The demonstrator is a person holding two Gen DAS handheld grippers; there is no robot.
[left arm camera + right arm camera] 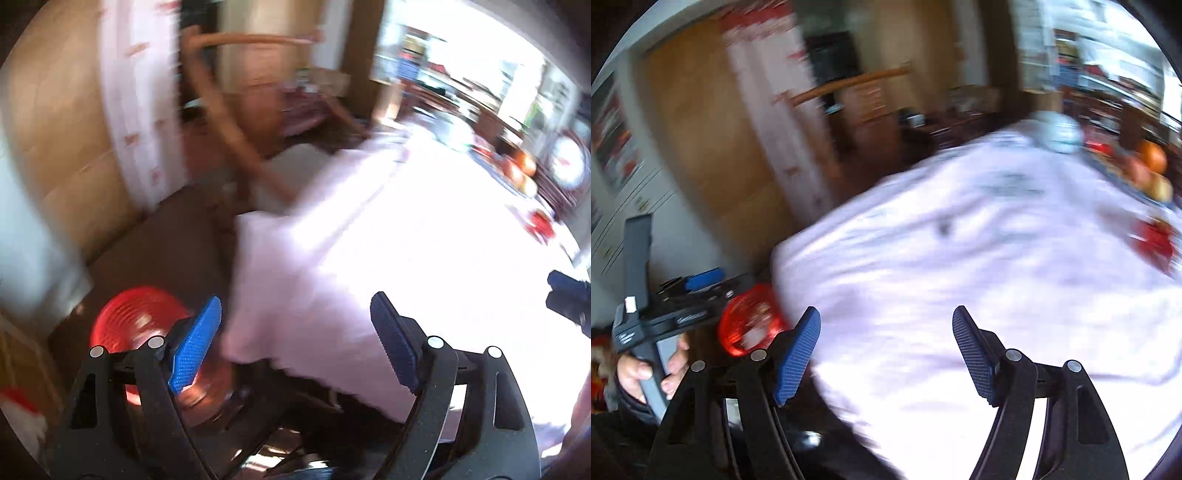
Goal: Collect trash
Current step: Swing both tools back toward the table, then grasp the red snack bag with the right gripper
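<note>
Both views are motion-blurred. A red ribbed waste bin [142, 325] stands on the dark floor beside the table corner; it also shows in the right wrist view [750, 325], holding some pale scraps. My left gripper [295, 339] is open and empty, its left finger over the bin and its right finger over the white tablecloth [406, 258]. My right gripper [886, 350] is open and empty above the tablecloth [960, 277]. A red piece [1154, 242], possibly trash, lies at the table's right edge; it also shows in the left wrist view [541, 223]. The left gripper's body [665, 314] shows in the right wrist view.
A wooden chair [229, 122] stands behind the table corner. Orange fruit [1148, 166] on a plate sits at the far right of the table, with a pale round object [1060, 133] behind. A wooden door [701, 147] and white wall lie to the left.
</note>
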